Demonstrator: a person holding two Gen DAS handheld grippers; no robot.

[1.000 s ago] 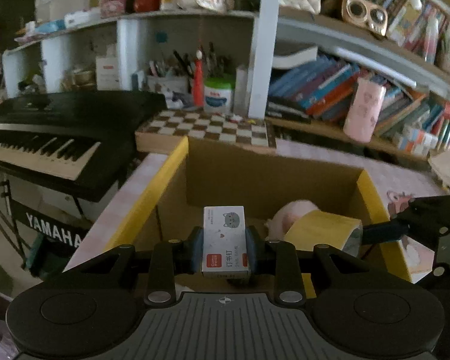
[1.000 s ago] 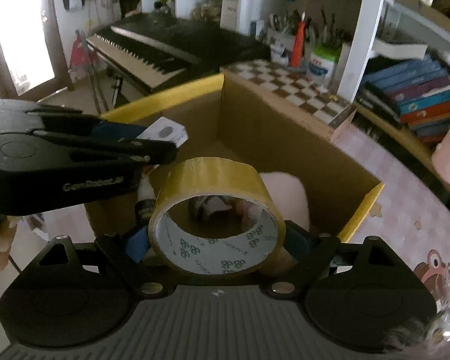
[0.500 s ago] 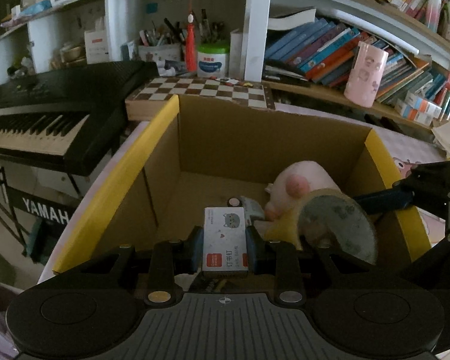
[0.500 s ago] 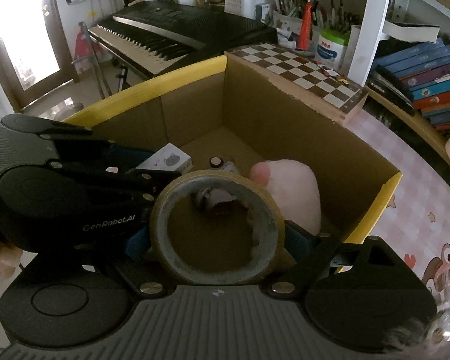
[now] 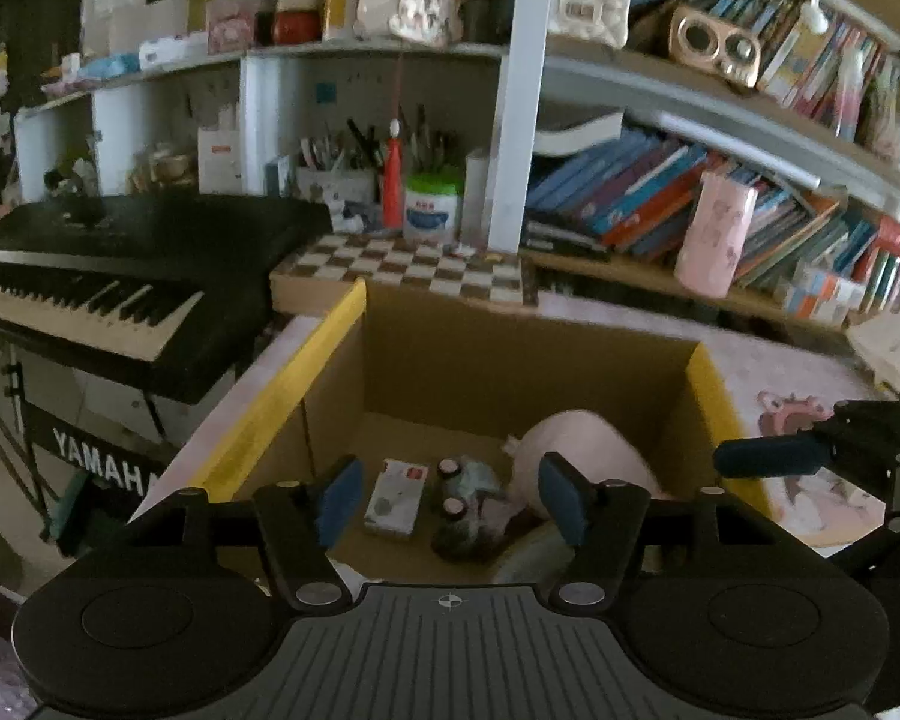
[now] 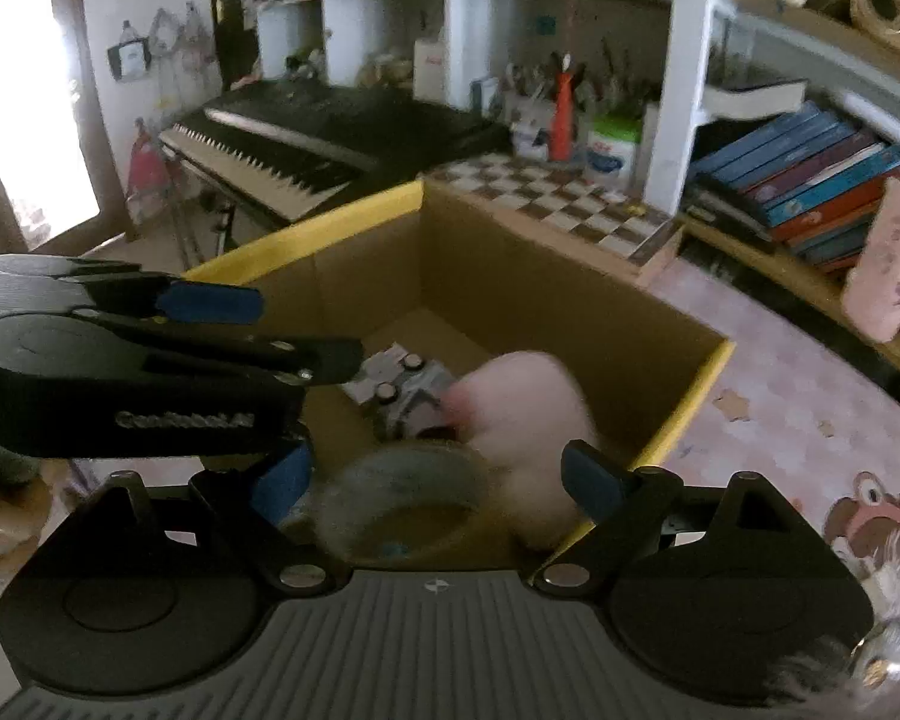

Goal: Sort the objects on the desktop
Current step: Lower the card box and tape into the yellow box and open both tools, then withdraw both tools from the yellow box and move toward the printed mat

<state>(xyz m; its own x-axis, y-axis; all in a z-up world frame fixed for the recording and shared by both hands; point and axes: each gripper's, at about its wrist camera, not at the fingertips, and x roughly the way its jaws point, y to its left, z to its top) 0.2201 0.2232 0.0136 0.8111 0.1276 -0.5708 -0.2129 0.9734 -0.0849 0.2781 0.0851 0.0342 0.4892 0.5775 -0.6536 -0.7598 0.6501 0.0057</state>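
Both tongs are seen above the open brown cardboard box with yellow rim tape (image 5: 336, 324). The left gripper (image 5: 450, 495) has just been opening, jaws apart, nothing between the pads; the small white staple box with red label (image 5: 395, 498) lies on the box floor below, lower centre of frame, long axis running away from the camera, left gripper nearer. The right gripper (image 6: 435, 480) stands wide, and the yellowish tape roll (image 6: 402, 498), blurred, sits low between its jaws, seemingly unpinched. A pink plush toy (image 5: 576, 450) lies beside. "YAMAHA" is read on the black keyboard (image 5: 105, 468); "GenRobot.AI", blurred, on the left tool's side (image 6: 183, 417).
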